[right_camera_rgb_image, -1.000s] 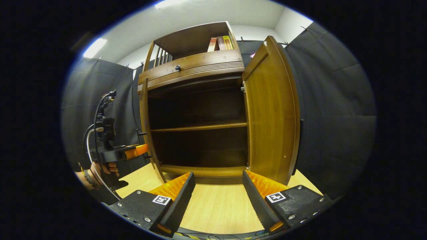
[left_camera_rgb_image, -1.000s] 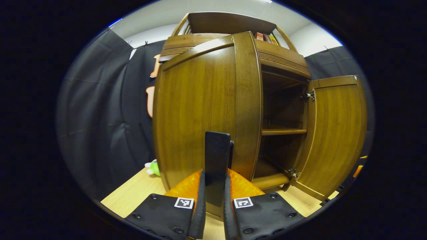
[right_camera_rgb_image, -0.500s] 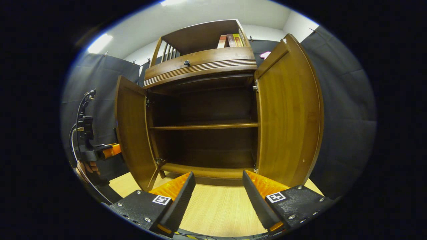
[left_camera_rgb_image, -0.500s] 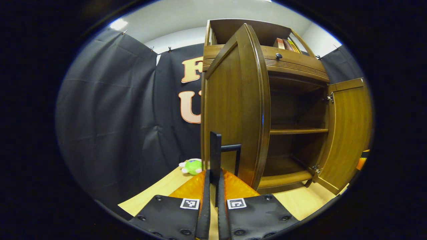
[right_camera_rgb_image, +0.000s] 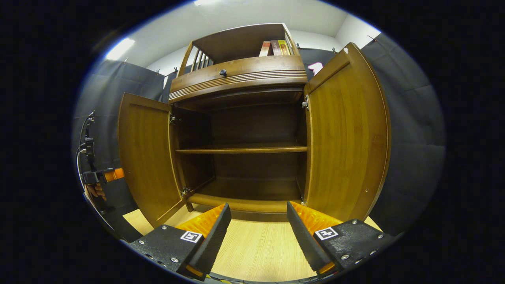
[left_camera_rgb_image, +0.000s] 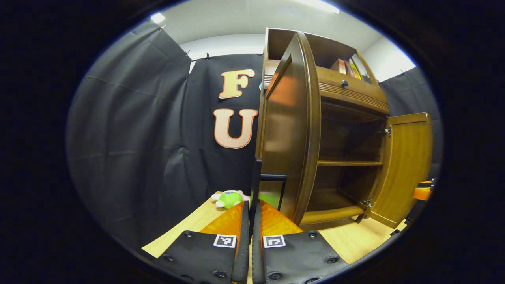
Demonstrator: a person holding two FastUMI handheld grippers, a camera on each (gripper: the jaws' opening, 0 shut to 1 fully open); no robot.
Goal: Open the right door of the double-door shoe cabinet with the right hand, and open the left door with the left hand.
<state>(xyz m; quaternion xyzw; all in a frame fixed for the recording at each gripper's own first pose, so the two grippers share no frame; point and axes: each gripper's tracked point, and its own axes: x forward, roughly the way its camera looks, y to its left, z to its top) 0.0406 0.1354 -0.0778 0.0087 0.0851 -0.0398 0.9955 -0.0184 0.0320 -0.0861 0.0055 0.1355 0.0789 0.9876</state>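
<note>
The brown wooden shoe cabinet [right_camera_rgb_image: 240, 75] stands with both doors swung wide. In the left gripper view the left door [left_camera_rgb_image: 290, 130] shows almost edge-on. Its black bar handle [left_camera_rgb_image: 258, 173] runs down between my left gripper's [left_camera_rgb_image: 251, 205] orange fingers, which are shut on it. The right door [left_camera_rgb_image: 406, 161] hangs open beyond. In the right gripper view my right gripper [right_camera_rgb_image: 258, 219] is open over the floor in front of the cabinet, holding nothing. The left door [right_camera_rgb_image: 144, 157] and right door [right_camera_rgb_image: 347, 134] flank the dark shelves [right_camera_rgb_image: 240, 150]. The left gripper [right_camera_rgb_image: 100, 176], held by a hand [right_camera_rgb_image: 94, 191], sits behind the left door.
A green plush toy [left_camera_rgb_image: 228, 198] lies on the light wood floor [right_camera_rgb_image: 256, 252] left of the cabinet. Books [right_camera_rgb_image: 276, 47] stand on the top shelf above a drawer with a black knob [right_camera_rgb_image: 223, 72]. Black cloth walls surround the booth.
The left door has swung from partly open to fully open, pulled by my left gripper on its handle. The right gripper has stayed open and drawn back slightly.
</note>
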